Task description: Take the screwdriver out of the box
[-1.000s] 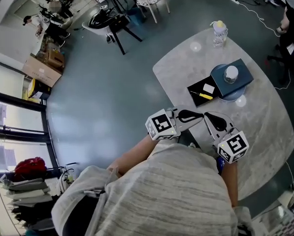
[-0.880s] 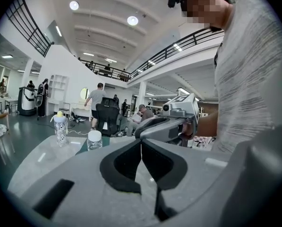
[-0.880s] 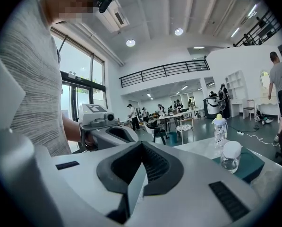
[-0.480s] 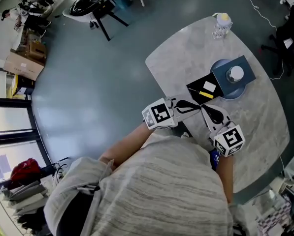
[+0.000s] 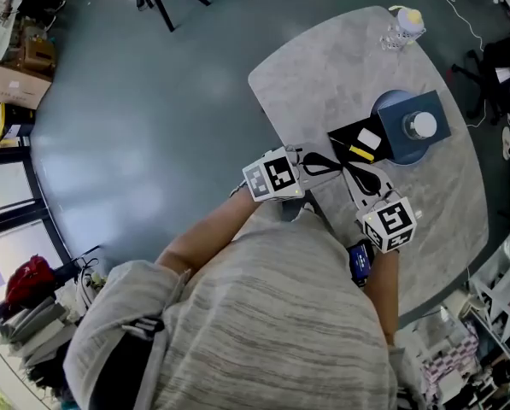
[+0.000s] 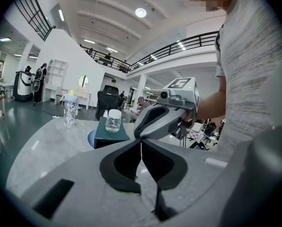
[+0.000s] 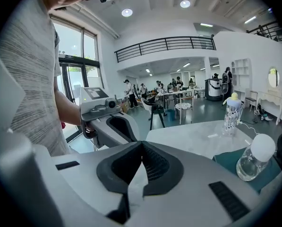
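Observation:
An open black box point(image 5: 354, 137) lies on the grey table point(image 5: 323, 67), and in it are a yellow-handled screwdriver point(image 5: 360, 153) and a white piece point(image 5: 370, 138). My left gripper point(image 5: 333, 166) and right gripper point(image 5: 350, 169) are held side by side just short of the box's near edge, tips close together. Both are shut with nothing between the pads. In the left gripper view, the left gripper point(image 6: 141, 144) has the right gripper point(image 6: 165, 117) close on its right. In the right gripper view, the right gripper point(image 7: 141, 148) has the left gripper point(image 7: 108, 119) on its left. The screwdriver is hidden in both gripper views.
A dark teal box point(image 5: 401, 114) rests on a round blue plate beside the black box, with a white-capped clear jar point(image 5: 423, 125) on it. A baby bottle point(image 5: 402, 26) stands at the table's far edge. Chairs and shelves stand around the table.
Both grippers have come closer to the black box, staying shut and side by side. The head camera has swung, so the table sits higher in view.

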`<state>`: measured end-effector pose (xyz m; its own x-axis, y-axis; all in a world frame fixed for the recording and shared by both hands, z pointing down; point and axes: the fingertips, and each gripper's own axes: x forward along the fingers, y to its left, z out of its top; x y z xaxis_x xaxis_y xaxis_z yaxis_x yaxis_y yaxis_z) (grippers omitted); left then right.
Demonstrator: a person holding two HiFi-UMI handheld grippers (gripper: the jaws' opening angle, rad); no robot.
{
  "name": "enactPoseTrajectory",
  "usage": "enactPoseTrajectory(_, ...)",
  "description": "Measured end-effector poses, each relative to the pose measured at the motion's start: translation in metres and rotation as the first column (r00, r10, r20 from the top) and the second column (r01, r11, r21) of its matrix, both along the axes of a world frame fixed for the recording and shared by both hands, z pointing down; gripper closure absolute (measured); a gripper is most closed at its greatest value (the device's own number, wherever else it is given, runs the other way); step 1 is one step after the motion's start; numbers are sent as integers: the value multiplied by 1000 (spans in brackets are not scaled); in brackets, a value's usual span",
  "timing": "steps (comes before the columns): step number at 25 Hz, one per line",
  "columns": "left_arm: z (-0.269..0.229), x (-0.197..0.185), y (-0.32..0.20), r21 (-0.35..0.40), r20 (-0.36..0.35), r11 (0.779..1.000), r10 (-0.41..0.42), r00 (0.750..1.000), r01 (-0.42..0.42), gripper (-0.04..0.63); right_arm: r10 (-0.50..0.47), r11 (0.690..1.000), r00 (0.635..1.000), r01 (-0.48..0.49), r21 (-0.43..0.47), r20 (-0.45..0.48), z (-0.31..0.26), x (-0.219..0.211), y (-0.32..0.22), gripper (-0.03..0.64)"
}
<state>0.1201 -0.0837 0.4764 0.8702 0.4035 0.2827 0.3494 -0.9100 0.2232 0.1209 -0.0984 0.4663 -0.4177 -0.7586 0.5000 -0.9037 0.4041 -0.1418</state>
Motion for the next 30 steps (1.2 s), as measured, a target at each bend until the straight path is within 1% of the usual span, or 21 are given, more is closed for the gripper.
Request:
enactPoseTrajectory(8,29,-7,-11,-46,49,999,-11,999,13,578,-10,996,1000,9,-90,-8,33,-8,-10,607)
enactPoseTrajectory(11,40,-10,-9,-66,60,998,-6,998,10,578,-44,990,998,38,-135,-45,44,-12,-9,607)
enactPoseTrajectory(14,53,-10,-7,-90,82,996,6,997,1,578,-110,978,988,87,-192,-111,56,-14,-8,607)
enactPoseTrajectory(18,70,-9,-6,-89,119,996,26,993,-15,578,-197,951,963,143,-273,-183,73,-14,-8,606)
enactPoseTrajectory(21,77,-9,-7,-113,130,994,25,991,-11,578,-256,926,937,166,-339,-239,86,-13,-6,606)
enactPoseTrajectory(23,81,-10,-9,-125,136,992,19,991,-2,578,-276,913,921,163,-374,-273,94,-11,-5,606)
enactPoseTrajectory(26,83,-12,-15,-132,142,991,5,990,14,578,-274,905,908,132,-404,-317,100,-3,-8,606)
enactPoseTrajectory(28,83,-13,-18,-136,144,990,-2,990,22,578,-298,895,884,127,-427,-360,106,2,-9,606)
enactPoseTrajectory(30,84,-13,-20,-138,144,990,-7,990,28,578,-340,881,847,136,-452,-408,112,8,-11,606)
